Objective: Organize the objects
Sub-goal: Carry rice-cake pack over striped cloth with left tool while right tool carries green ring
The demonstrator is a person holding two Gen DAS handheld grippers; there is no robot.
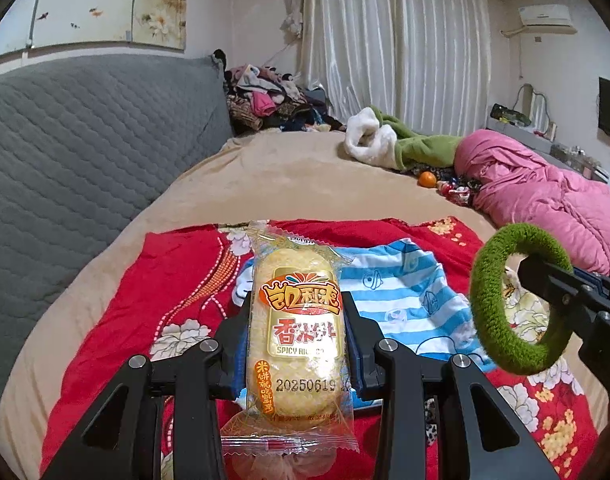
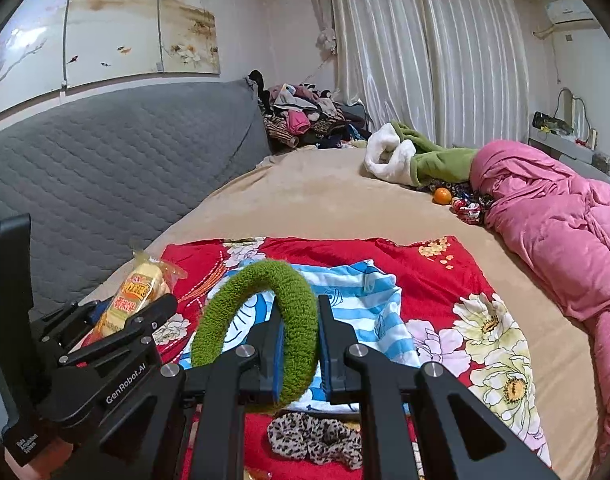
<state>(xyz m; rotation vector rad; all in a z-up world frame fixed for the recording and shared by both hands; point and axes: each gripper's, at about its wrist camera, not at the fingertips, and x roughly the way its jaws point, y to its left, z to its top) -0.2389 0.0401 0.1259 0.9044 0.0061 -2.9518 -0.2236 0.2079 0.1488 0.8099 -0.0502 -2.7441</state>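
- Objects being sorted are both in the air right now: a yellow rice cracker in a clear plastic wrapper with orange lettering (image 1: 297, 332) and a fuzzy green fabric ring (image 2: 261, 328), each carried above the bed.
- The left gripper (image 1: 297, 320) has its fingers pinching the cracker packet by its long sides, so the packet stands lengthwise between them.
- The right gripper (image 2: 299, 340) has its fingers pressed tight on one side of the green ring, which sticks up and loops off to the left.
- Below both lies a red floral cloth (image 2: 445, 276) spread over the tan bedsheet (image 1: 285, 172), with a blue-and-white striped cartoon garment (image 2: 369, 304) on top of it and a leopard-print scrunchie (image 2: 317, 436) near the front edge.
- Further back sit an orange fruit (image 1: 427, 179), small wrapped sweets, and a pink quilt (image 2: 565, 220).
- My guess is the job is in its middle: two items are picked up but not put down, I cannot see where they belong, and the scrunchie and garment remain loose.
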